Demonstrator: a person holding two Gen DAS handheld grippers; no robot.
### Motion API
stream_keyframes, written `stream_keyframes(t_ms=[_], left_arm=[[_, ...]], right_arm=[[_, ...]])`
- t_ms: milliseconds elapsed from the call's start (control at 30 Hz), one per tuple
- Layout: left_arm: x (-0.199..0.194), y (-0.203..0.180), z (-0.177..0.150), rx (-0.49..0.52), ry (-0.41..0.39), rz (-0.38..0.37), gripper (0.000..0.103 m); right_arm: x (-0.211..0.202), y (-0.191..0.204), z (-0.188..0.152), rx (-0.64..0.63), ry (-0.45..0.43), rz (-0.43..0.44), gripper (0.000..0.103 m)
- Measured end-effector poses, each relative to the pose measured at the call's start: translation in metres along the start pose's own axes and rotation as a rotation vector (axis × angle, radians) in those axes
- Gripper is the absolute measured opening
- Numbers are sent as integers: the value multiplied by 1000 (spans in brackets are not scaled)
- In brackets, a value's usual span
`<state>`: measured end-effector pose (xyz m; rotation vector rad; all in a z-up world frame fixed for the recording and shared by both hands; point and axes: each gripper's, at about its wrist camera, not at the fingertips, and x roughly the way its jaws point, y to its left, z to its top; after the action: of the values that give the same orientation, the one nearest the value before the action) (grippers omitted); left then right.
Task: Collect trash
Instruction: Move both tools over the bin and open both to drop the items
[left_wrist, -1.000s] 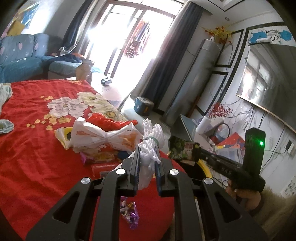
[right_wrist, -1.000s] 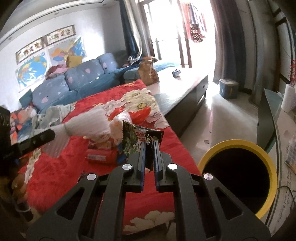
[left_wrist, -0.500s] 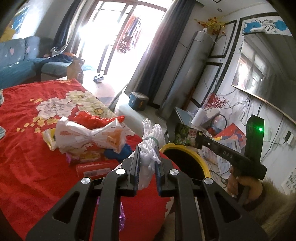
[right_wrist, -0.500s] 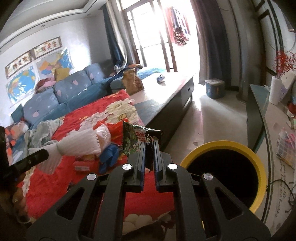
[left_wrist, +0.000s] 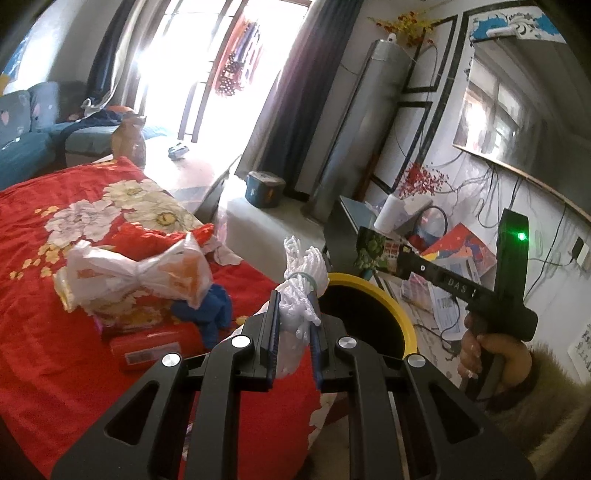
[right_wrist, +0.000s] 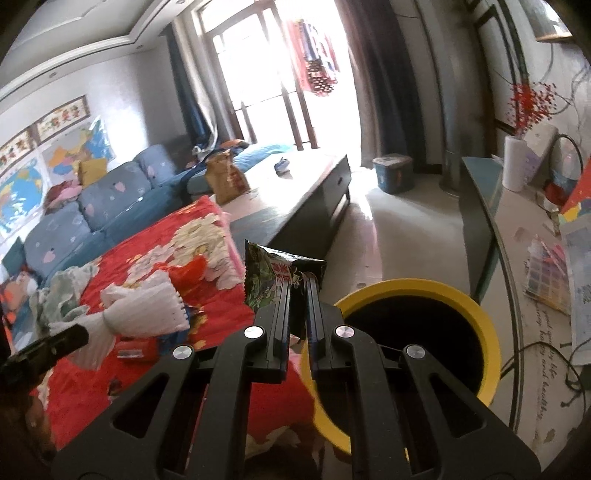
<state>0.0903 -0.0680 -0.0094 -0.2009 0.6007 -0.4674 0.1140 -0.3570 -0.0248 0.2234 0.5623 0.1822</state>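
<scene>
I am pinching a white foam fruit net (left_wrist: 302, 291) in my left gripper (left_wrist: 294, 325) and a green snack wrapper (right_wrist: 275, 277) in my right gripper (right_wrist: 297, 314), both beside the yellow-rimmed bin (right_wrist: 476, 325). Neither is hanging squarely over the opening, so letting go now is risking a drop onto the red bedspread (left_wrist: 40, 354) or floor; the light wrapper could also flutter off the rim.

Both tools are clamped down tight right now. The left tool (left_wrist: 294, 314) has its jaws squeezed on a white foam net (left_wrist: 303, 280), angled forward and a bit downward. The right tool (right_wrist: 297, 295) is pinched on the corner of a green snack wrapper (right_wrist: 275, 275), same downward tilt. From the left camera you can see the person's right hand (left_wrist: 491, 350) wrapped around its handle, furry sleeve (left_wrist: 546, 398) at the wrist.
</scene>
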Motion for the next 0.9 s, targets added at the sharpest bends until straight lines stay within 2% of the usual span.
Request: stream_keyframes(t_ms=[433,900], left_arm=[[38,-27,-2,54,67,-24,14],[81,-57,-8,112,145,-57,14]], right_arm=[[0,-36,-4,73,-9,-78,4],[12,-79,-16,160,29,-156,5]])
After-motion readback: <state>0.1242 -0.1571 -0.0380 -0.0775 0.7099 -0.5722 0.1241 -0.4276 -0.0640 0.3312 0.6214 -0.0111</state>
